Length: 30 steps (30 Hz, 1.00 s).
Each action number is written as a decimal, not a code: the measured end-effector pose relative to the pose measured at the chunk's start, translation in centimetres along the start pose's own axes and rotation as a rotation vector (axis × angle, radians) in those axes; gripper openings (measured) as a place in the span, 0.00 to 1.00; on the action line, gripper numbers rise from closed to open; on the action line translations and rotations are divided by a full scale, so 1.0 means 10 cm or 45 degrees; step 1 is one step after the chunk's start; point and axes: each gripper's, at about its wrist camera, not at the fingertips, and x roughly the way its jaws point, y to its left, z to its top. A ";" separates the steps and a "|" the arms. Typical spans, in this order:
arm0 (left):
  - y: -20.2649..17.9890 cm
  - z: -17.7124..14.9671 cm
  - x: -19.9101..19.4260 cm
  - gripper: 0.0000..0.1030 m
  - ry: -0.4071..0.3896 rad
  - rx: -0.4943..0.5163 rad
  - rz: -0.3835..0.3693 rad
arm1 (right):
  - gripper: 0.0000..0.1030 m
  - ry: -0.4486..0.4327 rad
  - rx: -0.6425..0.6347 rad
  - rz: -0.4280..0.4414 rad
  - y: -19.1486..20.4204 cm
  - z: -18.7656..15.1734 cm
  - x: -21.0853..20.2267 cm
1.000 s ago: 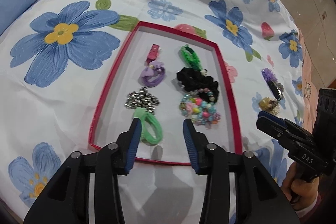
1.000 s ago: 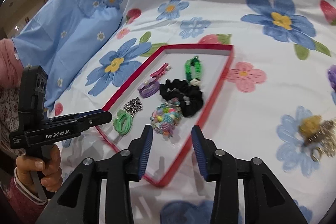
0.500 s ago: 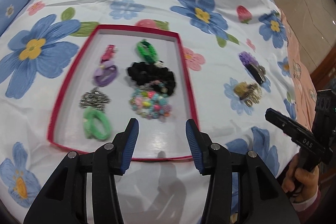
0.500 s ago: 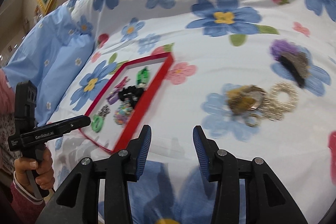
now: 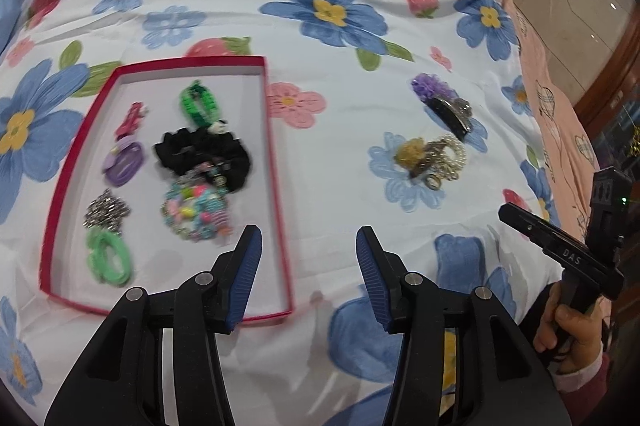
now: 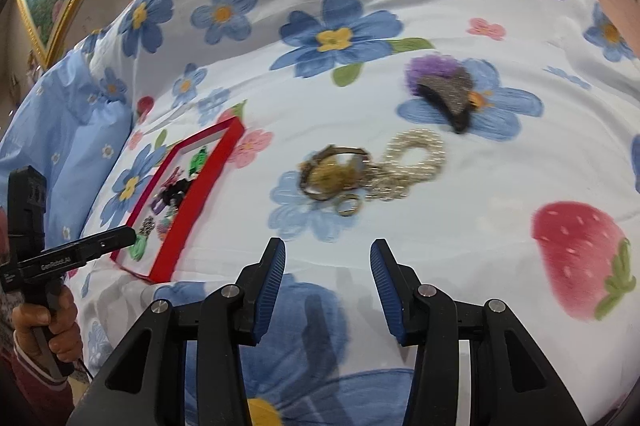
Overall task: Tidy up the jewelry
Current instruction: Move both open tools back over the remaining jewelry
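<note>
Red-rimmed tray (image 5: 276,162) sits left of centre in the left wrist view, on the flowered bedspread (image 5: 344,130). Inside it: green clip (image 5: 197,103), black scrunchie (image 5: 200,152), bead bracelet (image 5: 196,210), purple tie (image 5: 124,162), pink clip (image 5: 132,116), silver chain (image 5: 106,212), green tie (image 5: 108,258).

Loose pieces lie on the bedspread, well apart from the tray: a tangled heap, centre of the right wrist view, with a gold bangle (image 6: 332,172), pearl bracelet (image 6: 416,156), small ring (image 6: 347,206). Upper right of that, purple scrunchie (image 6: 430,68) touching a dark hair claw (image 6: 448,98).

Left tool (image 5: 308,266) jaws are apart and opening, nothing between them, over the bedspread just right of the tray's lower corner. Right tool (image 6: 328,282) likewise: jaws apart, opening, empty, pointed at the heap, not touching it.

Likely step: reach for the next loose piece, probably the heap.

Handling, as a guess:
- Pearl bracelet: light, limp, slippery beads; pinch across the strand, not one bead.
- Bangle: stiff, thin; grip across the band.
- Ring: tiny, easy to lose in the soft fabric.
- Pieces look interlinked; lifting one may drag others.
- Claw: rigid, grab the spine. Scrunchie: soft, any spot works.

Bedding gives under pressure, so the pads may sink in and catch cloth.
</note>
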 end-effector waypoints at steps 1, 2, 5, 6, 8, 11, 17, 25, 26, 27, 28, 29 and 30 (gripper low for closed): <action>-0.05 0.01 0.02 0.47 0.004 0.009 -0.005 | 0.45 -0.005 0.011 -0.008 -0.04 0.01 -0.01; -0.09 0.02 0.04 0.47 0.008 0.017 -0.009 | 0.45 -0.008 0.017 -0.012 -0.07 0.01 -0.02; -0.24 0.07 0.10 0.47 0.020 0.055 -0.026 | 0.45 -0.017 0.033 -0.022 -0.15 0.02 -0.04; -0.28 0.08 0.12 0.47 0.022 0.066 -0.031 | 0.45 -0.019 0.036 -0.023 -0.17 0.02 -0.04; -0.39 0.12 0.17 0.47 0.025 0.090 -0.046 | 0.45 -0.022 0.043 -0.026 -0.21 0.04 -0.04; -0.53 0.17 0.23 0.47 0.030 0.123 -0.063 | 0.45 -0.024 0.052 -0.031 -0.27 0.08 -0.03; -0.84 0.32 0.44 0.47 0.048 0.204 -0.086 | 0.45 -0.022 0.073 -0.048 -0.42 0.17 0.02; -1.13 0.52 0.77 0.47 0.084 0.290 -0.094 | 0.45 -0.016 0.094 -0.069 -0.60 0.34 0.18; -1.16 0.54 0.81 0.47 0.087 0.300 -0.091 | 0.45 -0.015 0.096 -0.070 -0.61 0.36 0.20; -1.18 0.55 0.84 0.47 0.090 0.308 -0.090 | 0.45 -0.014 0.098 -0.070 -0.63 0.39 0.23; -1.21 0.57 0.89 0.47 0.093 0.316 -0.094 | 0.45 -0.014 0.100 -0.071 -0.64 0.40 0.25; -1.23 0.59 0.94 0.47 0.094 0.321 -0.094 | 0.45 -0.013 0.103 -0.073 -0.65 0.43 0.28; -1.24 0.60 0.98 0.47 0.097 0.324 -0.091 | 0.45 -0.013 0.104 -0.072 -0.66 0.44 0.30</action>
